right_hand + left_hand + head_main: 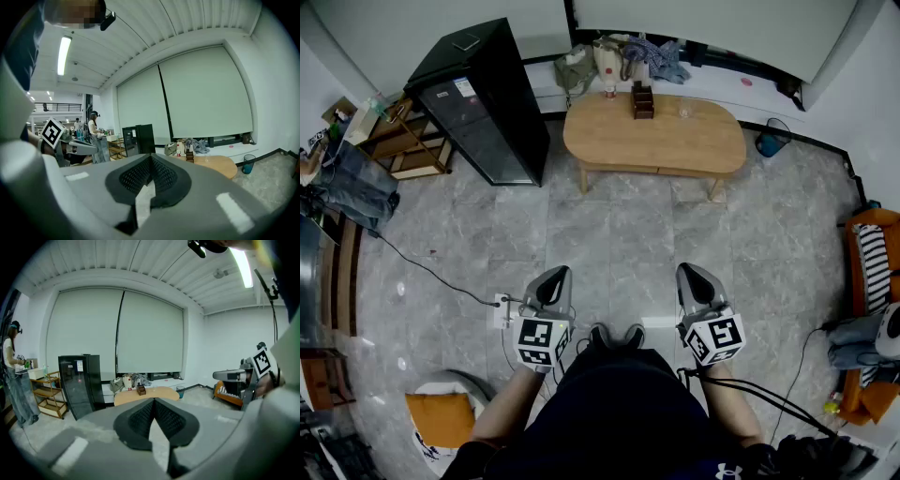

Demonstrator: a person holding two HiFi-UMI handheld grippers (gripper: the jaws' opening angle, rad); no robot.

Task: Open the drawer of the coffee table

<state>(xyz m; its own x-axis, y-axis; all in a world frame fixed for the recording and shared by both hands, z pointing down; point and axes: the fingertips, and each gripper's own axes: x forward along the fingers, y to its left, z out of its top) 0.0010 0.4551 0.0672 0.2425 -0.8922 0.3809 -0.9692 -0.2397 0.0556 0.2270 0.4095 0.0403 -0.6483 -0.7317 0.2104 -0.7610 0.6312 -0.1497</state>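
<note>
Head view, two closed tongs (pixel 558 274) (pixel 687 271), one coffee table (pixel 684 142)

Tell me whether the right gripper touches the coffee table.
Apart. The head view shows a wide stretch of floor between the right gripper and the coffee table.

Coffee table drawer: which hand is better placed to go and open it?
Right, but only slightly. Both grippers are shut and empty, far from the coffee table across the floor. The right gripper lines up with the table's front; the left gripper sits opposite its left end.
</note>
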